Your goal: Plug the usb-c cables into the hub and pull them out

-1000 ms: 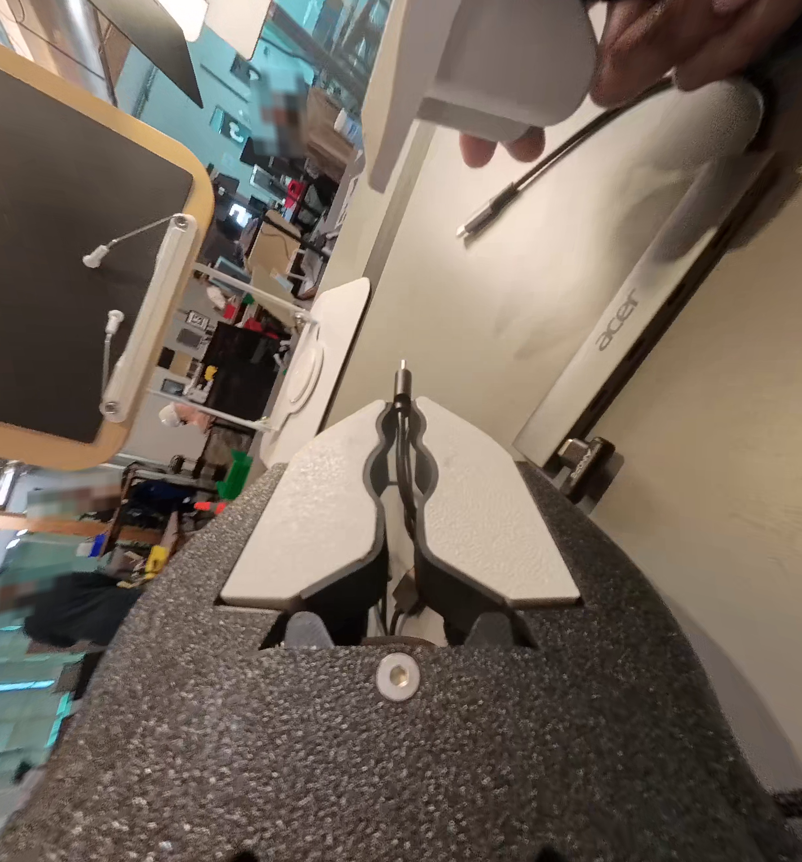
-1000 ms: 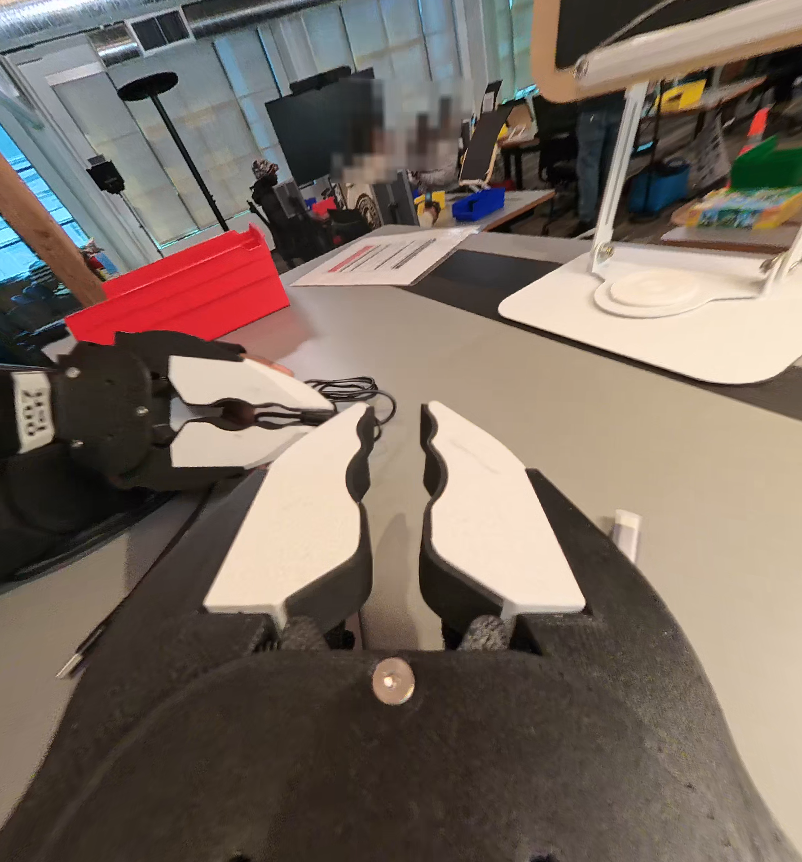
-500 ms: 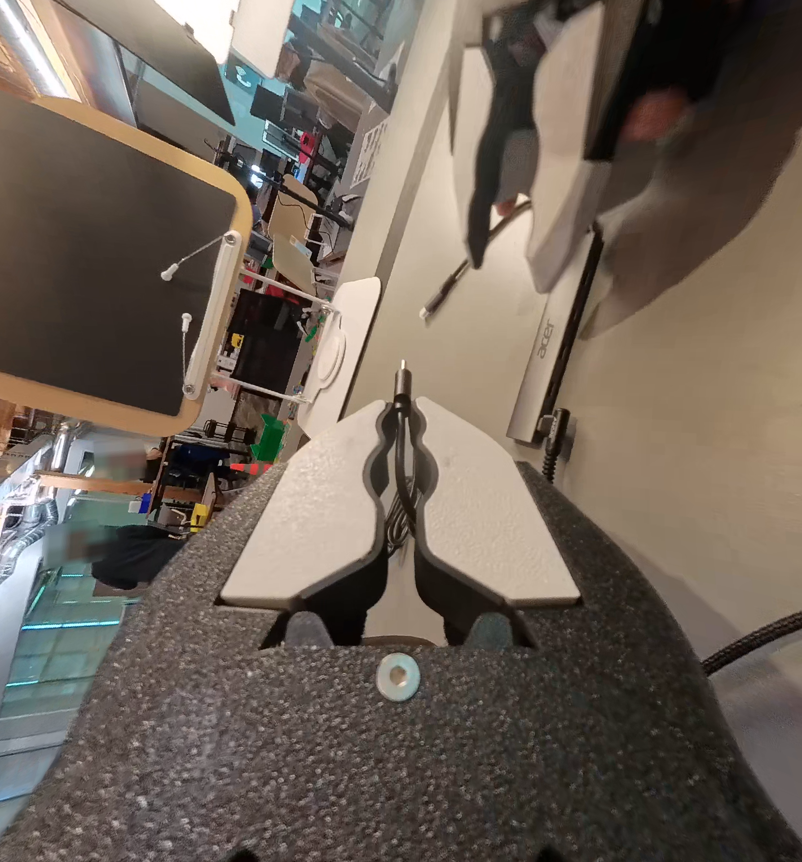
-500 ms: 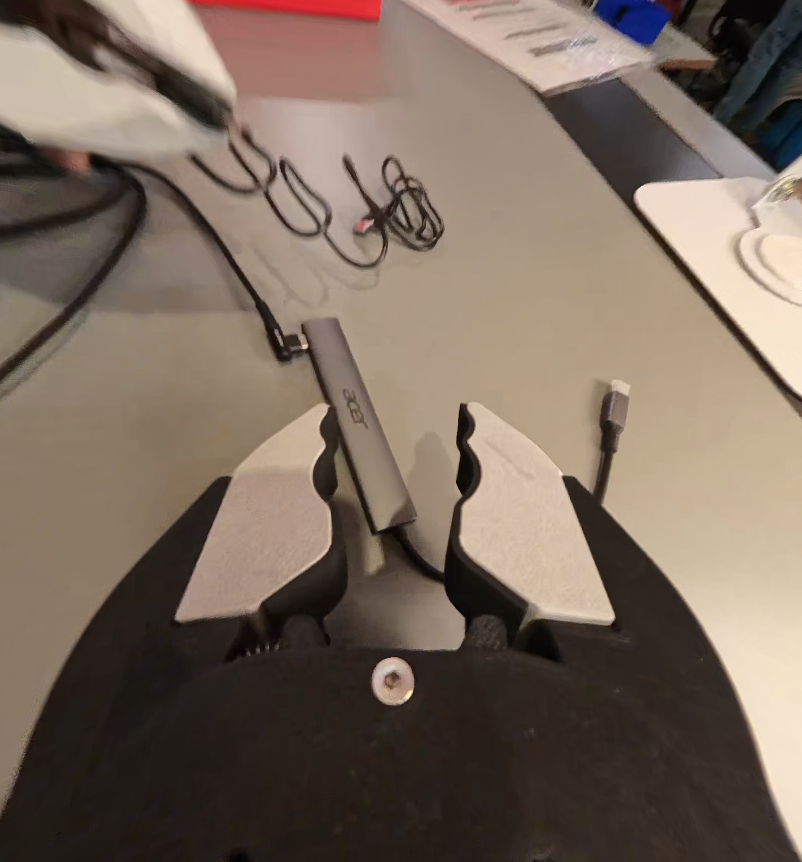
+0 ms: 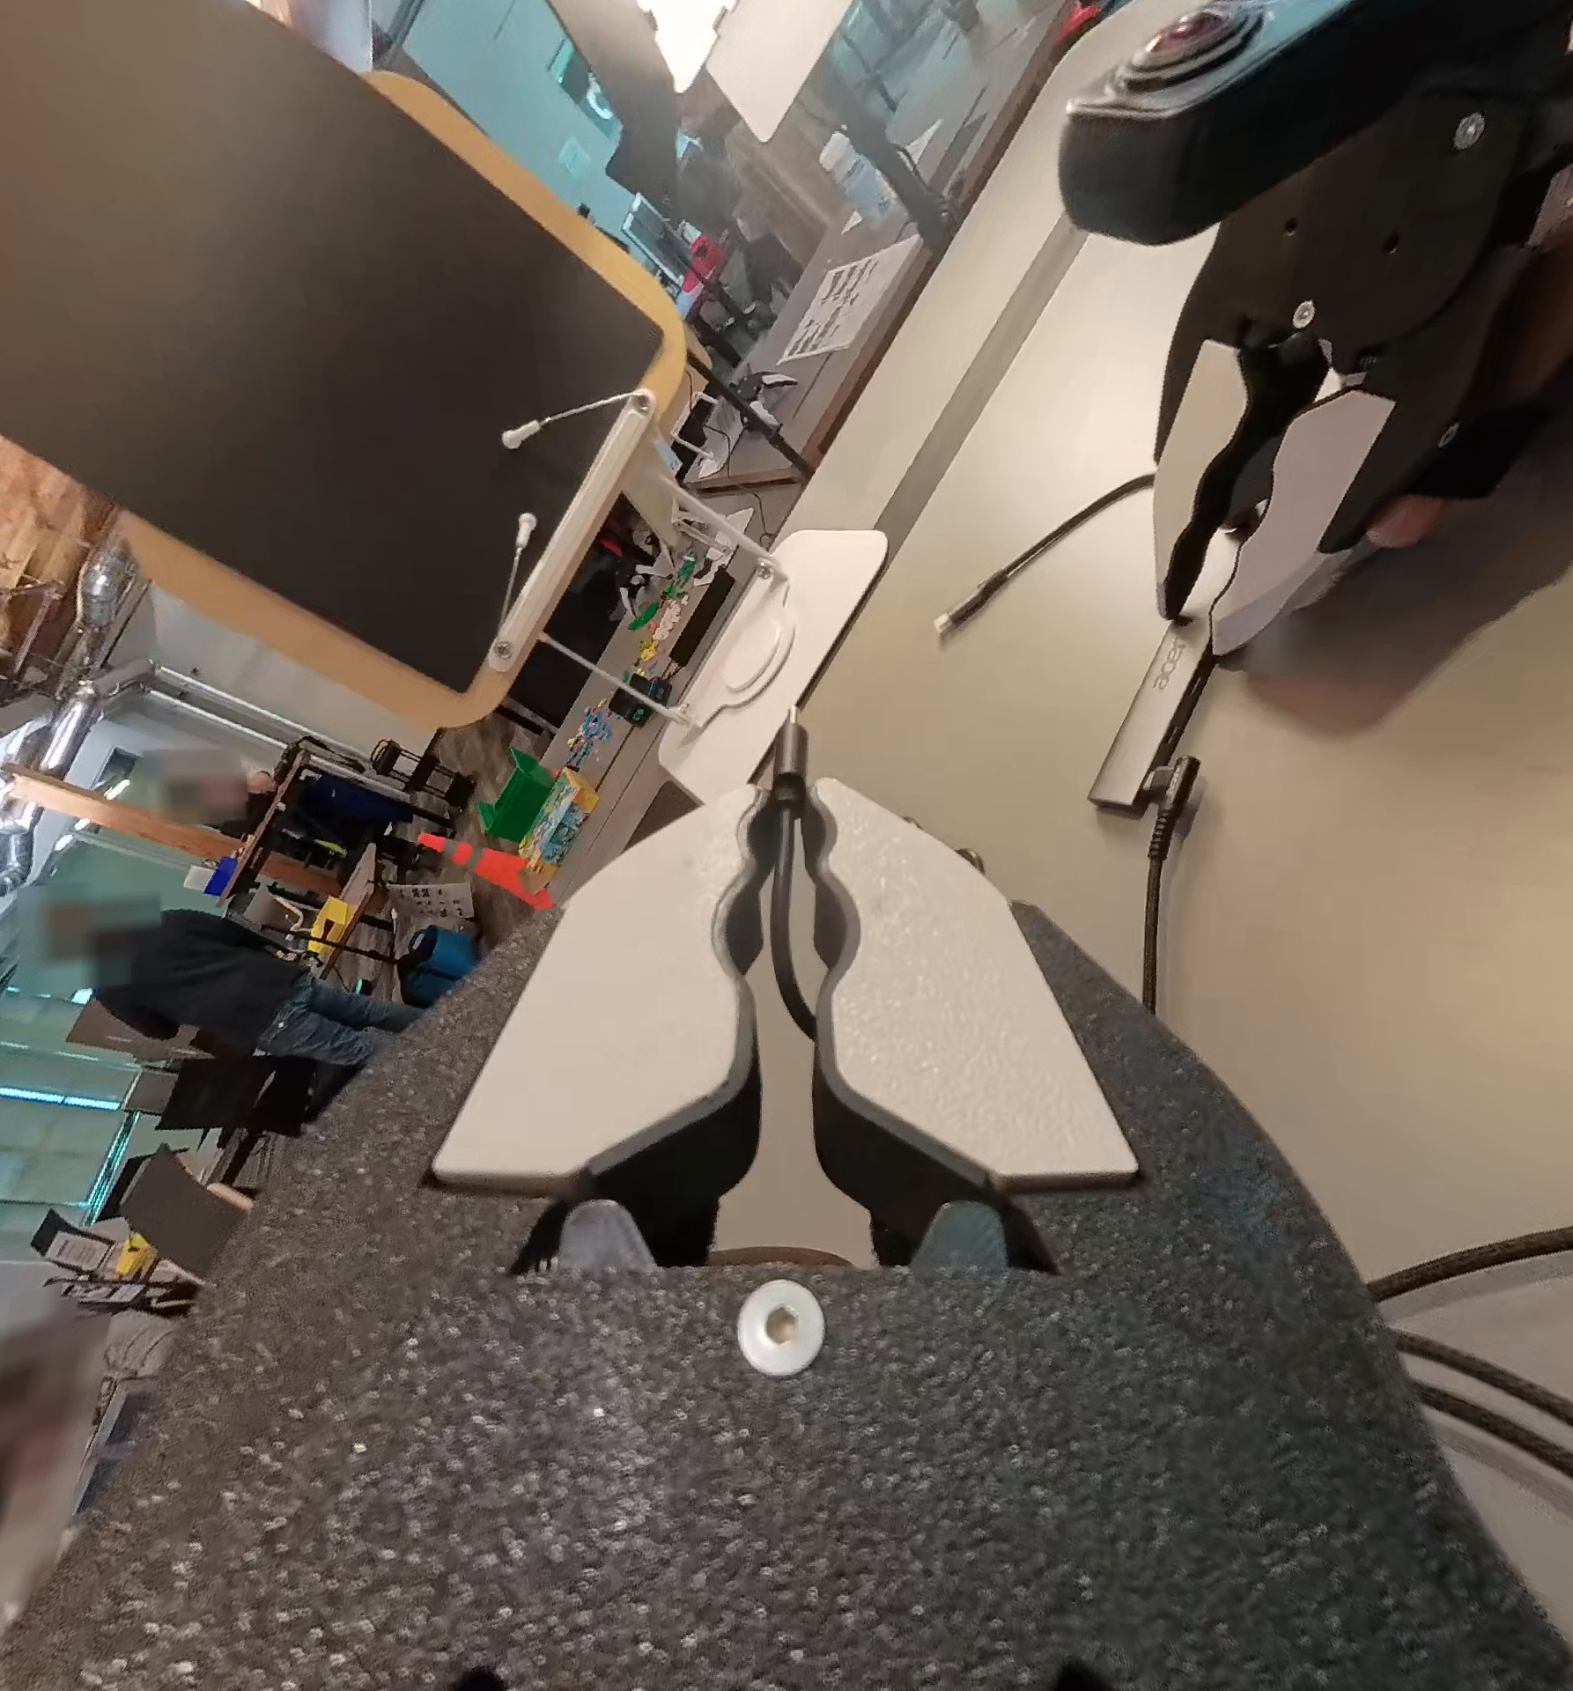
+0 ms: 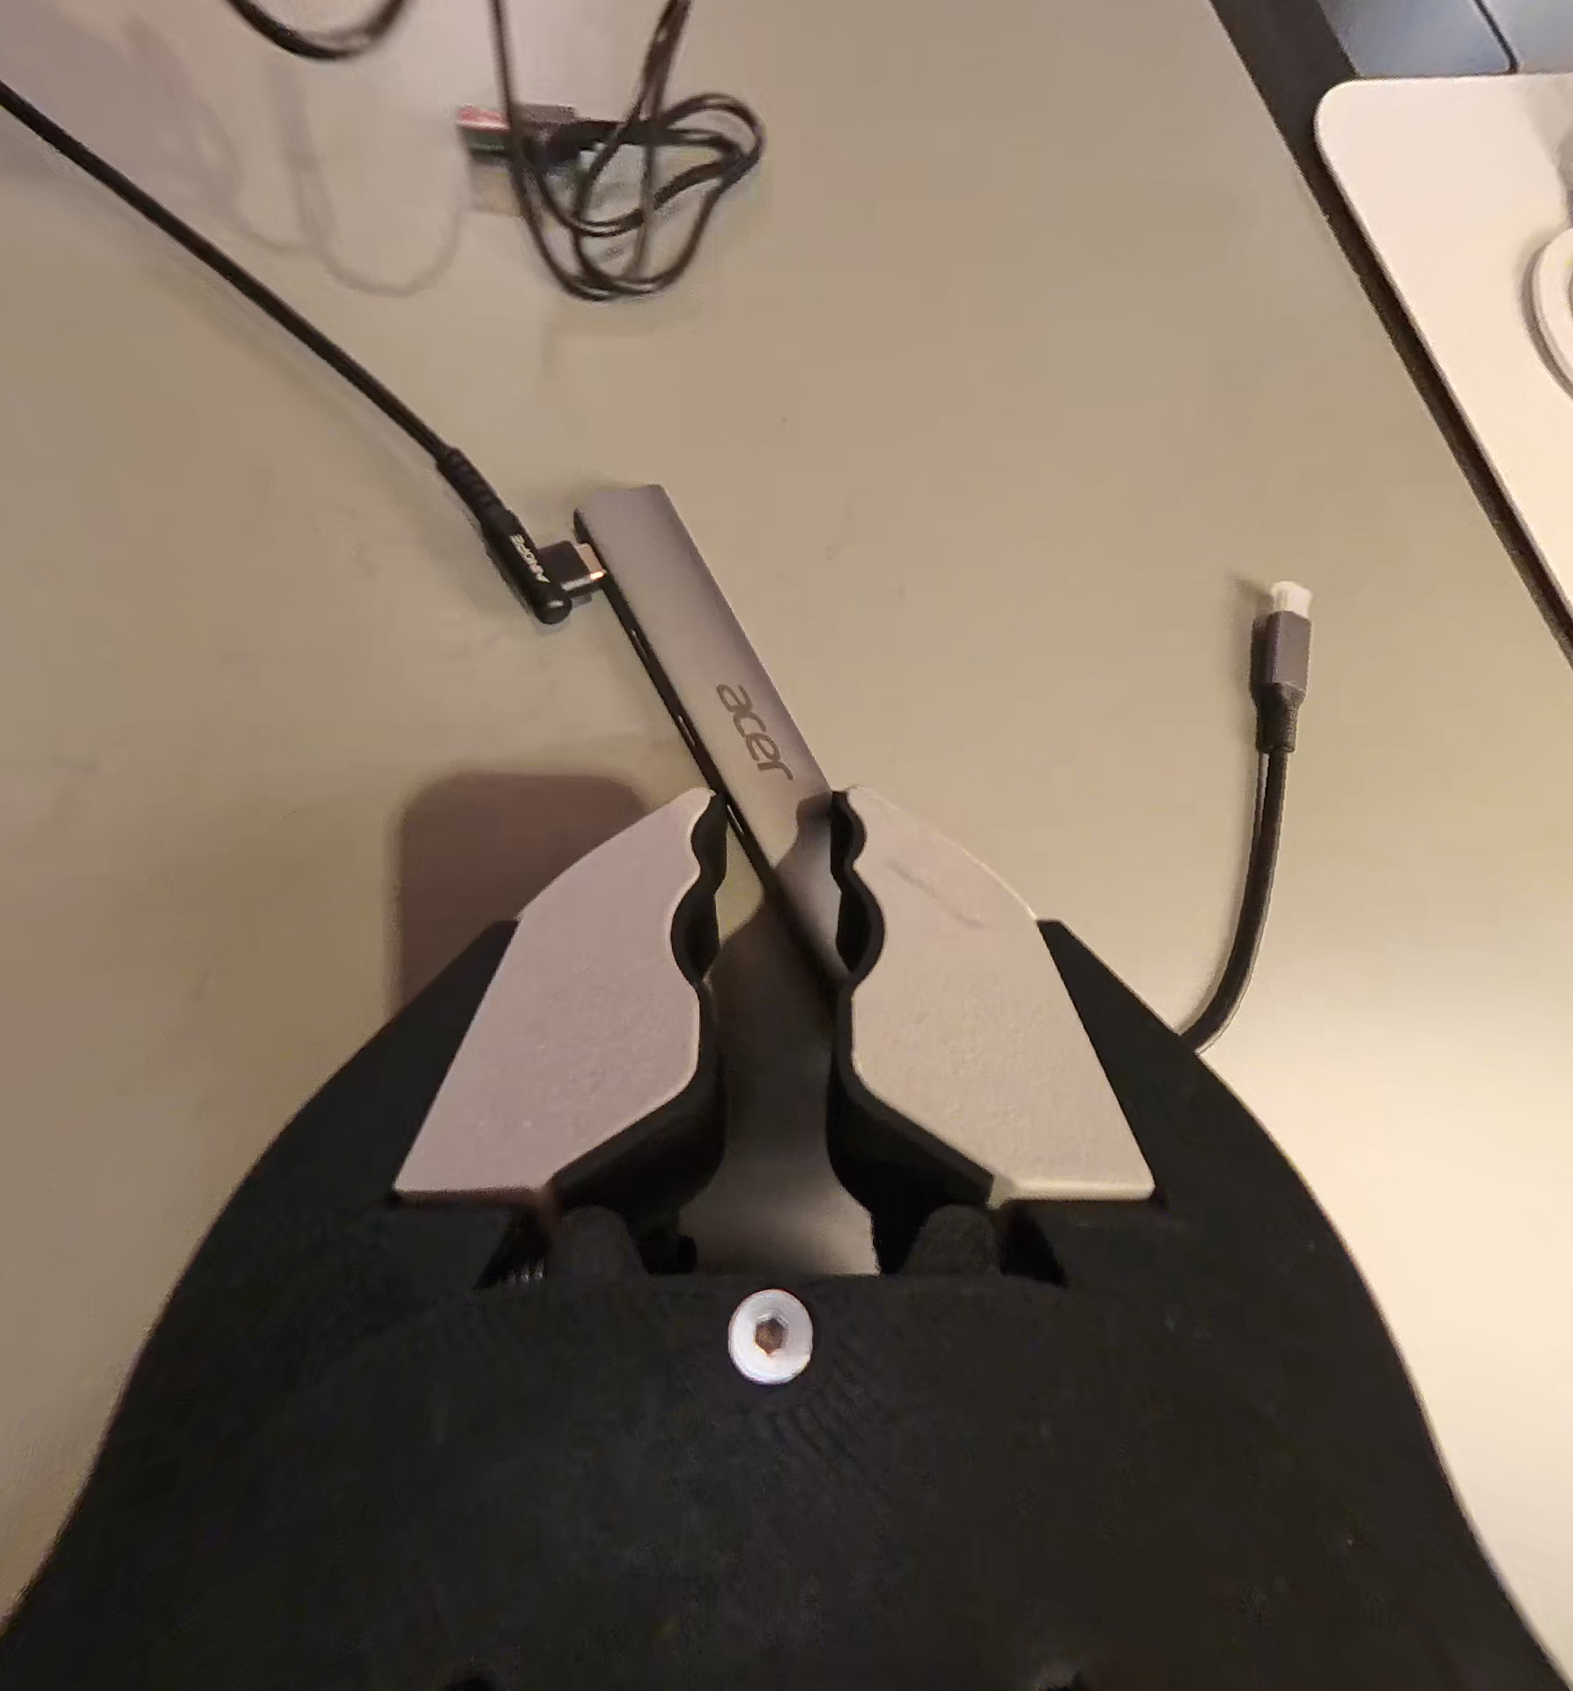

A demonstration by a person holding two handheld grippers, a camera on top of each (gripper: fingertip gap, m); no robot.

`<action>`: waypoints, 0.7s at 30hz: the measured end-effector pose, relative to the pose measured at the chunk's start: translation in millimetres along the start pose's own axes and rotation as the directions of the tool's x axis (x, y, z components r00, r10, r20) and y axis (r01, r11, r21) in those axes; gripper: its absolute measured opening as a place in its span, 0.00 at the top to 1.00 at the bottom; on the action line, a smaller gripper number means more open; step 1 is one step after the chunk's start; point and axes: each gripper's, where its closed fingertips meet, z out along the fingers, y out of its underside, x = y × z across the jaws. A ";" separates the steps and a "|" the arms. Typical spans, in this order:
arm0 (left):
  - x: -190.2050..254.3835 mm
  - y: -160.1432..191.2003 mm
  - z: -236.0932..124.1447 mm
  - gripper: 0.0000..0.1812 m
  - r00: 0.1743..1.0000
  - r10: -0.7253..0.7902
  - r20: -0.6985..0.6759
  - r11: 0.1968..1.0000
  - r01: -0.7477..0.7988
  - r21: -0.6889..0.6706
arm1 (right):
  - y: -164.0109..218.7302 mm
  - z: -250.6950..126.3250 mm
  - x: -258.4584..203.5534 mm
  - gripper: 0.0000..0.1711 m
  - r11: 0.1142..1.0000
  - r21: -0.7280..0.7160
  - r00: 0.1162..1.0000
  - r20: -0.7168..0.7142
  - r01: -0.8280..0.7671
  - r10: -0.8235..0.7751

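R gripper (image 6: 778,805) swung down from level to over the counter (image 6: 993,366), fingers (image 6: 609,988) closed in from wide apart onto hub (image 6: 700,640) near end. L view pulled back.

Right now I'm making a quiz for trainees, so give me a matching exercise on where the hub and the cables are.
Things:
1. hub
2. thin black cable
3. braided black cable
4. loose grey cable

States:
A. lying unplugged on the table, right of the hub
B. plugged into the hub's far end
C. pinched in the left hand-held gripper, plug pointing forward
D. lying on the table, its near end between the right hand-held gripper's fingers

Pairs: 1-D, 2-C, 3-B, 4-A
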 end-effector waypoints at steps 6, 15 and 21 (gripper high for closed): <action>-30.7 -6.0 -39.0 0.97 0.990 -0.110 0.085 0.992 0.104 0.073 | 1.9 0.7 9.9 0.88 0.999 -0.011 0.998 -0.051 -0.045 0.044; -43.2 -9.5 -63.6 0.97 0.986 -0.133 0.103 0.990 0.126 0.068 | 5.3 1.2 24.2 0.88 0.991 -0.025 0.983 -0.131 -0.134 0.129; 16.2 -13.7 -31.8 0.97 0.997 -0.076 0.012 0.995 0.075 0.068 | 7.9 -8.6 24.2 0.83 0.990 -0.021 0.985 -0.104 -0.143 0.140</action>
